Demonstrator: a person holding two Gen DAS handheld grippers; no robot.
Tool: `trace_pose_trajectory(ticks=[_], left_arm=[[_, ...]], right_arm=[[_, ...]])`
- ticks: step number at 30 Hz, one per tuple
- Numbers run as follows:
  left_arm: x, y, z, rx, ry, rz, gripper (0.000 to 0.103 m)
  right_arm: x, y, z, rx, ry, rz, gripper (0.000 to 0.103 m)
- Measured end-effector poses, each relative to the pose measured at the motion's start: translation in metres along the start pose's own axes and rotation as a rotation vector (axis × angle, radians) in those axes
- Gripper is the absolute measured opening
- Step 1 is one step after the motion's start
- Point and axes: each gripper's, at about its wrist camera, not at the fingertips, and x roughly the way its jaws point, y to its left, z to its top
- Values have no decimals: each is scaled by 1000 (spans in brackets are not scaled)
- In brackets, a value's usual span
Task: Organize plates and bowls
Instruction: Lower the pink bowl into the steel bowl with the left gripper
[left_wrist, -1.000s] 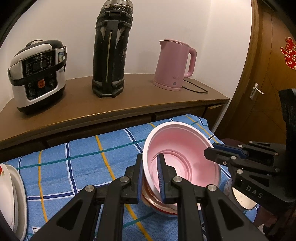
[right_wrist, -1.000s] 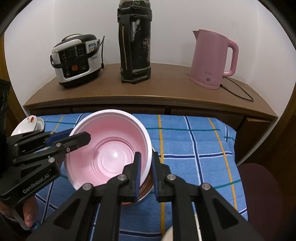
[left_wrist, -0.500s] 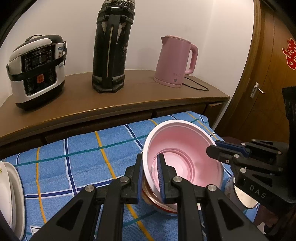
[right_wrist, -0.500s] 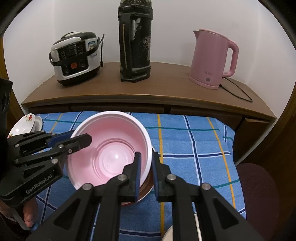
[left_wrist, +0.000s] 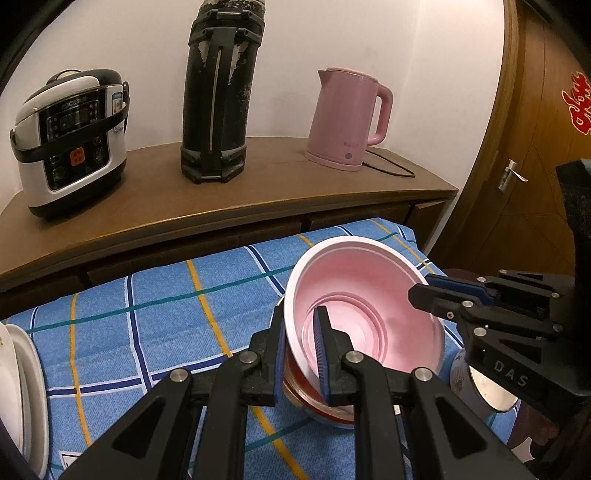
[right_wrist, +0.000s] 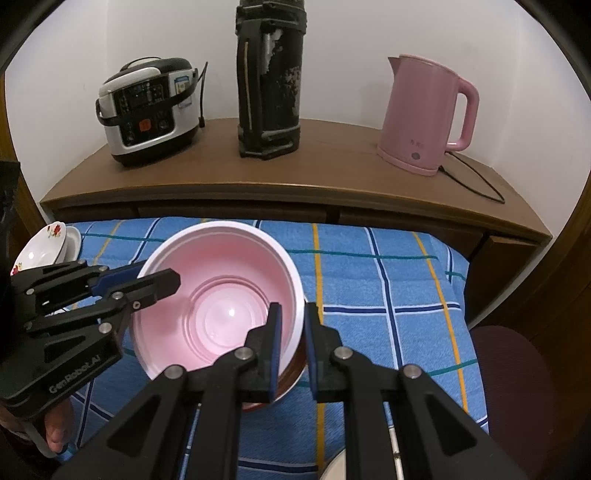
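Note:
A pink plastic bowl (left_wrist: 369, 299) (right_wrist: 221, 291) sits tilted on top of a reddish-brown bowl (left_wrist: 314, 402) (right_wrist: 291, 376) on the blue checked cloth. My left gripper (left_wrist: 301, 343) is shut on the pink bowl's near left rim, one finger inside and one outside. My right gripper (right_wrist: 291, 339) is shut on the opposite rim in the same way. Each gripper shows in the other's view: the right one (left_wrist: 421, 291), the left one (right_wrist: 162, 277). White plates with a red flower (right_wrist: 40, 251) (left_wrist: 14, 387) stand at the cloth's left edge.
A wooden sideboard (right_wrist: 295, 177) behind the cloth carries a rice cooker (right_wrist: 147, 107), a tall black flask (right_wrist: 269, 77) and a pink kettle (right_wrist: 424, 114). A white cup (left_wrist: 480, 387) sits at the cloth's right edge. A wooden door (left_wrist: 546, 147) is on the right.
Both grippers have stayed shut on the pink bowl's rim. The bowl and both grippers have shifted slightly away from the sideboard and a little lower.

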Motion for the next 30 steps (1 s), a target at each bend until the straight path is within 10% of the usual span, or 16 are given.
trace_pose_trajectory(ticks=[30], left_arm=[[12, 2, -8, 20, 44, 0, 16]], right_arm=[[22, -1, -4, -17, 64, 8, 13]])
